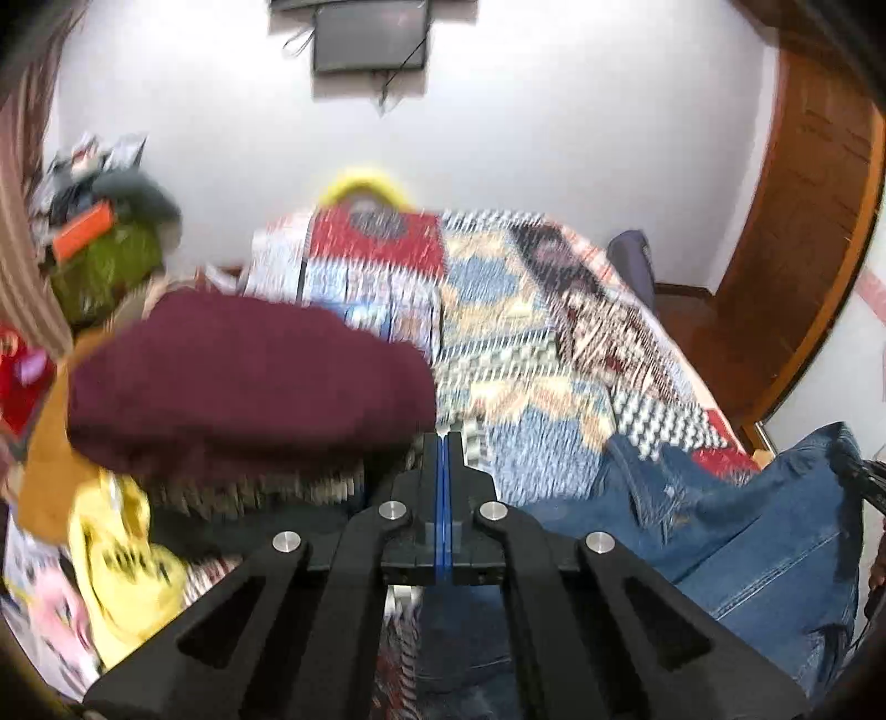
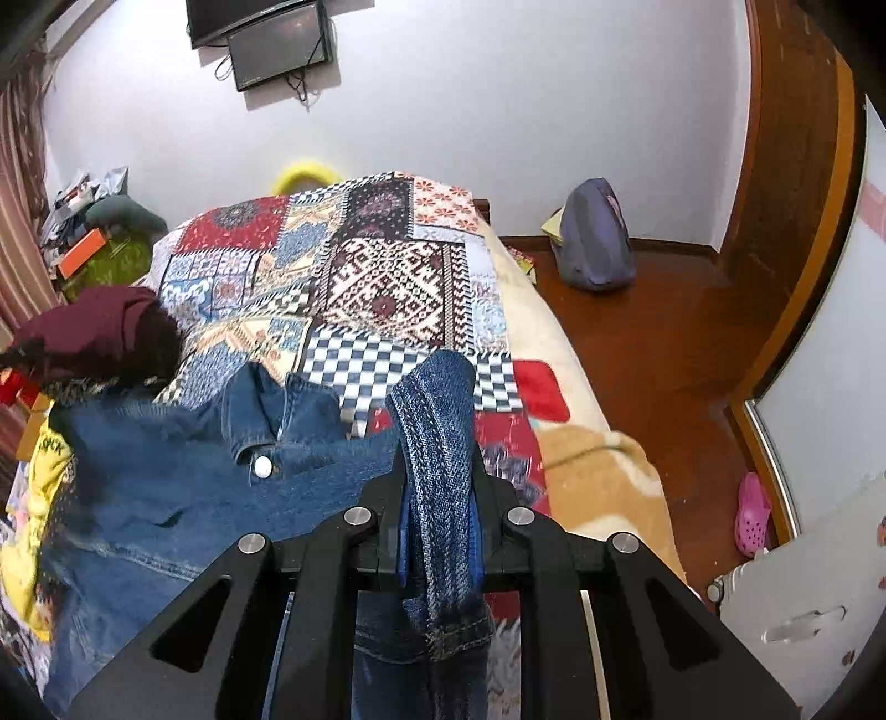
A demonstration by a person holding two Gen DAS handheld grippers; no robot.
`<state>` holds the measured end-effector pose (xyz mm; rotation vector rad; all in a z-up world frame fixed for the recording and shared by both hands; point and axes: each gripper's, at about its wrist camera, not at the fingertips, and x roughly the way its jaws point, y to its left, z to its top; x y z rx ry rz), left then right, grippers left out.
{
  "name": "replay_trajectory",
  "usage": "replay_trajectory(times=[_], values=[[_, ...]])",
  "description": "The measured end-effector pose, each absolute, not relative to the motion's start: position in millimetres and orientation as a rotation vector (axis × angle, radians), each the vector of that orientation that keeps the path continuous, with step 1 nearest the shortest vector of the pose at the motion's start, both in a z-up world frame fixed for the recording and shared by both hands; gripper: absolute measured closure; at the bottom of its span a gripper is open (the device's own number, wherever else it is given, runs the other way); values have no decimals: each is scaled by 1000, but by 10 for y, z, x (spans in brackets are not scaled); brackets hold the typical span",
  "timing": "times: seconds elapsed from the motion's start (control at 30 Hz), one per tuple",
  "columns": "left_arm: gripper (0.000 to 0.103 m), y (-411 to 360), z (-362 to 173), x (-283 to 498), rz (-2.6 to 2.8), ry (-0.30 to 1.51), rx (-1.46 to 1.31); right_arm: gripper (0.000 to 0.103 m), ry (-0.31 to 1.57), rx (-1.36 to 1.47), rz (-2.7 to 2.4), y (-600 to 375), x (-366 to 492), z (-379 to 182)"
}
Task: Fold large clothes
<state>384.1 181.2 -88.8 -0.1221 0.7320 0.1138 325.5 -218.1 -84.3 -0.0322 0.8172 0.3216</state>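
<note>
My left wrist view is smeared by motion blur, so the patchwork bedspread (image 1: 498, 310) and maroon garment (image 1: 249, 376) lose detail, while the denim jacket (image 2: 166, 487) runs off the bottom edge and hides behind my right gripper (image 2: 437, 459).

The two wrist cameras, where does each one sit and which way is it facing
Left wrist: on the left gripper, facing along its shut, empty fingers over the bed toward the wall; blurred.
Right wrist: on the right gripper, facing the same way over the bed; its fingers clamp a fold of the denim jacket.
Shared: bed, jacket, maroon garment, wall screen.
</note>
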Motion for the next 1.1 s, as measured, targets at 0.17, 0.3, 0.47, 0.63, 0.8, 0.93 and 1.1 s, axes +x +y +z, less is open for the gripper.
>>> replay_trajectory(times=[0.17,0.3,0.47,0.63,0.8,0.93,1.1], values=[[99,1772,-890,4009,65,809,-74,89,844,-40,319,-2118,3479,-959],[59,1747,-1274,3956,40,899,-62,89,880,-27,312,-2174,3501,-1111],[49,1938,-1941,3837,43,1047,-182,89,928,-18,307,-2265,3531,-1335],[51,2201,-2555,3871,3,1186,-422,89,954,-6,299,-2306,3529,-1438],[95,2175,-2550,3954,-7,1130,-427,89,970,-21,295,-2297,3517,-1489],[96,1899,-2223,4050,3,1072,-264,89,963,-35,295,-2282,3504,-1423],[96,1607,-1573,4147,11,941,-168,89,878,-27,307,-2304,3450,-1074]])
